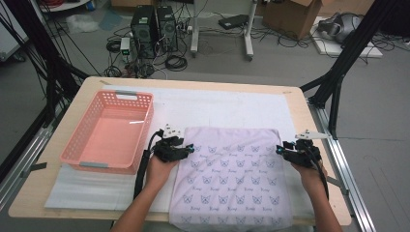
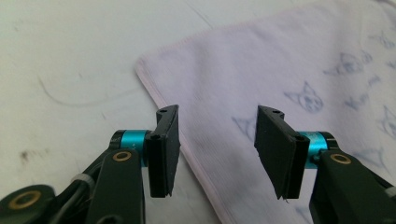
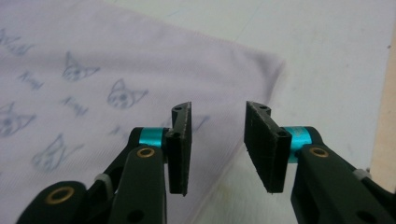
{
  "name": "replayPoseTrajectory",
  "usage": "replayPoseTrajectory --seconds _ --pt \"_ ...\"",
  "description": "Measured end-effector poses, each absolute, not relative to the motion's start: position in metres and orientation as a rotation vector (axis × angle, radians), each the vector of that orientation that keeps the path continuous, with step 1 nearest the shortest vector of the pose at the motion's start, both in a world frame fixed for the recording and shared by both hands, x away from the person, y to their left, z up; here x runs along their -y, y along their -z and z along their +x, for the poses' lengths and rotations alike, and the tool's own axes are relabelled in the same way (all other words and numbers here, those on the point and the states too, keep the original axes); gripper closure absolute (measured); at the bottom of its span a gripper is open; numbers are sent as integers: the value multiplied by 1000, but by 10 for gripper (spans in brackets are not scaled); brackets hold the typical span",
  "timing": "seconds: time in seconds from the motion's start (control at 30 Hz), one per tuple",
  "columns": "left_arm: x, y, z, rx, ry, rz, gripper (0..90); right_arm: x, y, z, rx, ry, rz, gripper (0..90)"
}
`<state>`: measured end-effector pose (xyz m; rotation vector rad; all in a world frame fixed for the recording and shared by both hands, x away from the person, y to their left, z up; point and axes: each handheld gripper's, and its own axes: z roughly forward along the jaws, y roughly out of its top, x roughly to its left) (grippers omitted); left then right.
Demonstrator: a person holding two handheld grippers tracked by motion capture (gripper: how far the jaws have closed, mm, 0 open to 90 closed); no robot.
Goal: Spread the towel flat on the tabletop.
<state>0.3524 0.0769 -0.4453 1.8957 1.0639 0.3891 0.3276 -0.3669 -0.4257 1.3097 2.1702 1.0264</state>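
High view: a light wooden table (image 1: 58, 191) with rounded corners carries a white mat (image 1: 227, 104) over most of its top. A pale lilac cloth (image 1: 232, 176) printed with small cat faces lies flat on the near half of the mat, right of centre, its near edge reaching the table's front edge. An empty pink plastic basket (image 1: 110, 131) with perforated walls stands on the mat to the left of the cloth, apart from it.

The left gripper (image 1: 192, 150) sits at the cloth's left edge near its far corner; the right gripper (image 1: 278, 150) sits at the right edge near the opposite far corner. Left gripper view: the jaws stand partly open with nothing clamped, the cloth's hemmed edge running beneath the gap over the scuffed white mat. Right gripper view: the jaws are likewise parted and empty above the cloth's border, with bare wood at the far right.

Beyond the table, the grey floor (image 1: 290, 67) holds two black computer towers (image 1: 153, 28), tangled cables (image 1: 176, 62), white stand legs and a cardboard box (image 1: 290, 14). Black frame struts (image 1: 345, 58) flank both sides.
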Motion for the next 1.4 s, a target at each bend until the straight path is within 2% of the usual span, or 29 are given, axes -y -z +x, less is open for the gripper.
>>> replayPoseTrajectory --seconds 0.13,0.3,0.37,0.43,0.6,0.67,0.7,0.73,0.83,0.93,1.03,1.07,1.13,1.23,1.27,1.33,1.4 --pt "-75 443 361 -1013 -416 1863 508 369 431 315 -2171 -1034 1337 497" --pt "-72 440 378 -1067 -427 1913 510 366 438 312 -2195 -1038 1312 491" --pt "-72 444 384 -1094 -472 1921 511 366 438 311 -2193 -1043 1311 490" --pt "-72 450 392 -1151 -444 1947 504 366 437 311 -2183 -1049 1310 491" --pt "-65 450 395 -1126 -507 2001 523 368 437 311 -2174 -1058 1315 490" --pt "-63 450 394 -1115 -496 1993 630 367 438 313 -2172 -1065 1311 490" --pt "-61 449 394 -1096 -480 2001 724 366 438 313 -2172 -1061 1312 490" --pt "-59 449 393 -1089 -492 2013 863 365 438 314 -2173 -1063 1306 490" --pt "-60 445 394 -1141 -586 2028 867 362 438 314 -2171 -1059 1317 491" --pt "-83 446 401 -1246 -526 1952 867 363 439 318 -2154 -1052 1335 495" --pt "-87 445 400 -1222 -529 1939 852 364 442 328 -2126 -1045 1377 508" --pt "-87 444 400 -1222 -530 1923 796 364 442 331 -2120 -1047 1394 511" --pt "-87 446 401 -1251 -474 1895 592 363 444 343 -2112 -1052 1430 519" --pt "-87 449 401 -1246 -439 1900 539 359 445 358 -2109 -1020 1447 568" --pt "-87 449 401 -1246 -438 1899 549 358 444 365 -2100 -1017 1455 609" --pt "-87 450 400 -1251 -431 1885 587 357 443 375 -2096 -1028 1463 634" --pt "-85 452 397 -1243 -458 1881 696 352 445 387 -2134 -992 1472 694"
